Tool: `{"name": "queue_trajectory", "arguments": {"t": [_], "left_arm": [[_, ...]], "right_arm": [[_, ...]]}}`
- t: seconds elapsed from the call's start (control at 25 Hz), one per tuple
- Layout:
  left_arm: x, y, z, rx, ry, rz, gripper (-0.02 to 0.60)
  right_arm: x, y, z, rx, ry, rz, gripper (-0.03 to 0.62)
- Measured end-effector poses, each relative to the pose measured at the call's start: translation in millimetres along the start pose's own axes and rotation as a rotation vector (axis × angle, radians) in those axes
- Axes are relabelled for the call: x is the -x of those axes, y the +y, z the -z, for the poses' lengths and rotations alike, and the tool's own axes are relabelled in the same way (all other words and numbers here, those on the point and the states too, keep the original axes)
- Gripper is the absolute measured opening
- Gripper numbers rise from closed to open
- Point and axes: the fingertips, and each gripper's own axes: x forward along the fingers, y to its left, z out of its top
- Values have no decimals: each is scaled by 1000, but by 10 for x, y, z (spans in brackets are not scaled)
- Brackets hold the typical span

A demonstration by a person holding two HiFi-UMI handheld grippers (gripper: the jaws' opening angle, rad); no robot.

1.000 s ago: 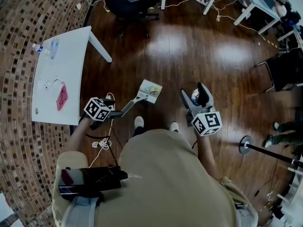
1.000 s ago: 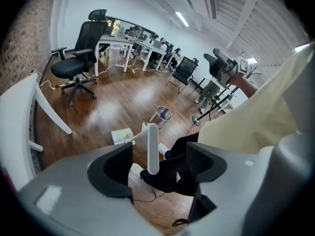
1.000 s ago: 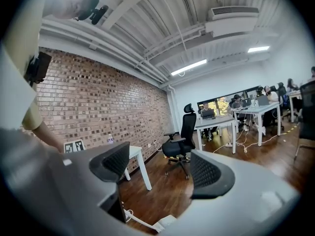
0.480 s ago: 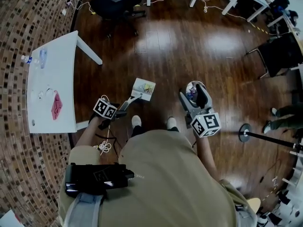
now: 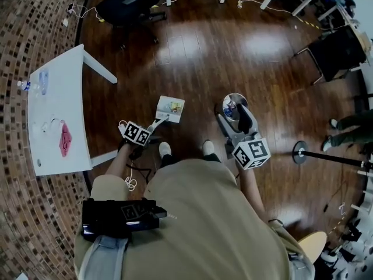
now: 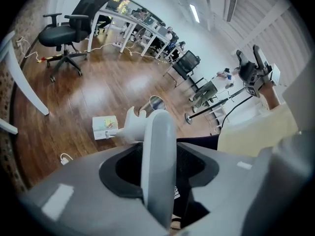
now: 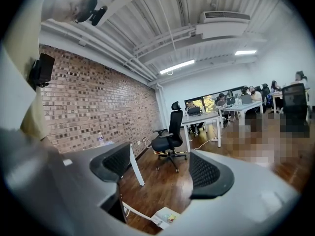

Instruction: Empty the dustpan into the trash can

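The dark wooden floor (image 5: 198,57) carries a round trash can (image 5: 233,105), a black office chair (image 5: 125,7), a round stand base (image 5: 299,152) and loose white cables (image 5: 129,181). On the white tabletop (image 5: 49,107), which stands beside the brick wall (image 5: 23,16), lie a red cloth (image 5: 64,139) and a plastic bottle (image 5: 34,84).

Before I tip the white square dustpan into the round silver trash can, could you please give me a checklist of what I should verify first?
1. Grip: the grey handle of the white square dustpan stands between the jaws of the left gripper, which are closing on it: ok.
2. Load: coloured scraps lie in the pan: ok.
3. Pan above the round silver trash can: not ok. In the head view it is apart from the can, to its left.
4. Can mouth free: not ok. The right gripper hangs over it, its jaws closing with nothing between them.
5. Room left inside the can: cannot tell, partly hidden.
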Motion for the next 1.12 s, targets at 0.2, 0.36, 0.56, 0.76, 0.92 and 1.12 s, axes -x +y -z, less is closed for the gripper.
{"name": "queue_trajectory", "arguments": {"t": [0.2,0.36,0.56,0.76,0.92,1.12], "left_arm": [[-27,-38,-41,-73,7,-14,21],[-35,-78,-106,-126,30,-42,2],[17,-102,-360,-135,2,-78,2],[93,-88,-505,-131,15,-107,1],[183,-201,-585,-174,30,-110,0],[277,-601,-643,-292,98,-95,3]], "right_arm": [[110,-77,6,-22,-10,33,359],[152,-100,21,-38,-22,43,354],[172,-120,7,-52,-35,38,341],[203,-174,-20,-65,-55,51,334],[246,-226,-47,-71,-79,68,333],[425,-392,-60,-83,-101,94,331]]}}
